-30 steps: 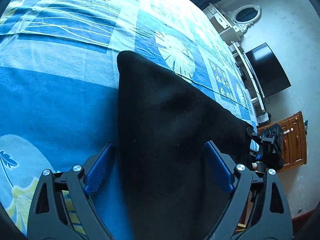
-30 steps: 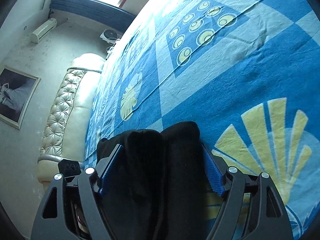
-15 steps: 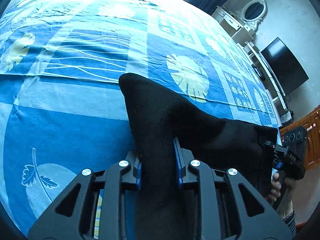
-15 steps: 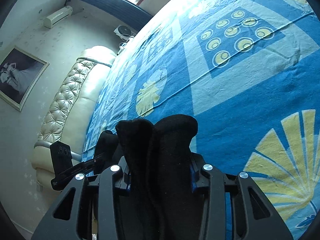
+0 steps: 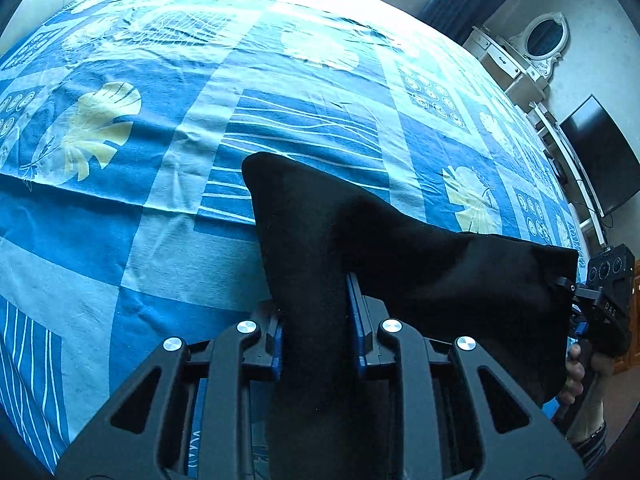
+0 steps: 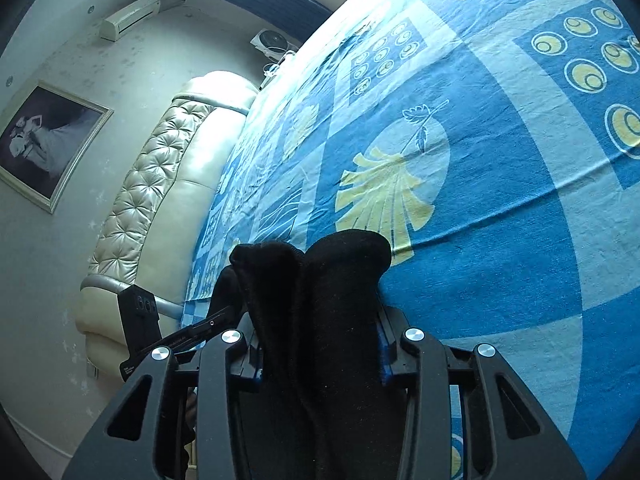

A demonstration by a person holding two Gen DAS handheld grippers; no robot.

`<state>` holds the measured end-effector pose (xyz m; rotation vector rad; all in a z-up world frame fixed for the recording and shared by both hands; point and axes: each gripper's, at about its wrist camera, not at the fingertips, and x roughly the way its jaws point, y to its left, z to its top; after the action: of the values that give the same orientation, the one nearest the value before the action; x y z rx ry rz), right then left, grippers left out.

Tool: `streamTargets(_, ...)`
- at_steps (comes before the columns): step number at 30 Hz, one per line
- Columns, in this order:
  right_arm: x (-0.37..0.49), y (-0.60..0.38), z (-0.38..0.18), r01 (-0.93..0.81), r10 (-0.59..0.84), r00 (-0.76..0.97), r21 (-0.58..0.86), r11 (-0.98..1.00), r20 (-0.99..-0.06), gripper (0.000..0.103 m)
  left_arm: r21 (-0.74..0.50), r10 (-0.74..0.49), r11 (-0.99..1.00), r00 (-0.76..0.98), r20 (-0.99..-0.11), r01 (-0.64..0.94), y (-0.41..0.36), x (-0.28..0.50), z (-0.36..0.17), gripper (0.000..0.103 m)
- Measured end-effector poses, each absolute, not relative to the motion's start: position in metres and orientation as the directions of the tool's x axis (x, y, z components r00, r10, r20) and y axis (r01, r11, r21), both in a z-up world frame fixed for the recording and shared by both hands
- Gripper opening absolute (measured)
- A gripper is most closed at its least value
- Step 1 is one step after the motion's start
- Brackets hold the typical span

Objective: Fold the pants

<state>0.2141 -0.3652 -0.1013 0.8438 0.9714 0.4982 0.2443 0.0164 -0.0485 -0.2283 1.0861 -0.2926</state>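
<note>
Black pants hang lifted off the bed between both grippers. My left gripper is shut on one bunched end, its blue pads pressing the cloth from both sides. From there the fabric stretches right to the other gripper, held by a hand at the frame's right edge. In the right wrist view my right gripper is shut on a thick double fold of the same pants, which sticks up past the fingers. The left gripper shows at lower left of that view.
A blue patterned bedsheet covers the wide bed below. A tufted cream headboard runs along the far side. A dresser with an oval mirror and a dark TV screen stand beyond the bed's right edge.
Both grippers went from open around the pants to shut on them. Both then lifted and carried the cloth across the bed, so more sheet shows beneath.
</note>
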Motion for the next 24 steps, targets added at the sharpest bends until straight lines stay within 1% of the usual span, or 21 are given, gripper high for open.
streamTargets(2,0.213,-0.371,-0.115,0.028,0.694,0.481,0.8,0.6,-0.537,0.04,-0.308,-0.334,0.942,0.449,-0.829,0.134,0.013,0.241,-0.049,0.026)
streamTargets(5,0.211,-0.377,-0.128,0.047,0.714,0.484,0.829,0.557,-0.506,0.04,-0.279,-0.314,0.949,0.463,-0.829,0.143,0.008,0.241,-0.051,0.029)
streamTargets(14,0.211,-0.376,-0.133,0.044,0.721,0.488,0.839,0.542,-0.491,0.04,-0.283,-0.315,0.949,0.48,-0.819,0.139,0.01,0.24,-0.057,0.034)
streamTargets(19,0.211,-0.376,-0.133,0.045,0.721,0.488,0.839,0.542,-0.492,0.039,-0.266,-0.303,0.953,0.492,-0.816,0.146,0.007,0.237,-0.057,0.035)
streamTargets(24,0.21,-0.38,-0.134,0.039,0.722,0.493,0.842,0.538,-0.485,0.039,-0.273,-0.309,0.951,0.496,-0.812,0.145,0.008,0.237,-0.058,0.036)
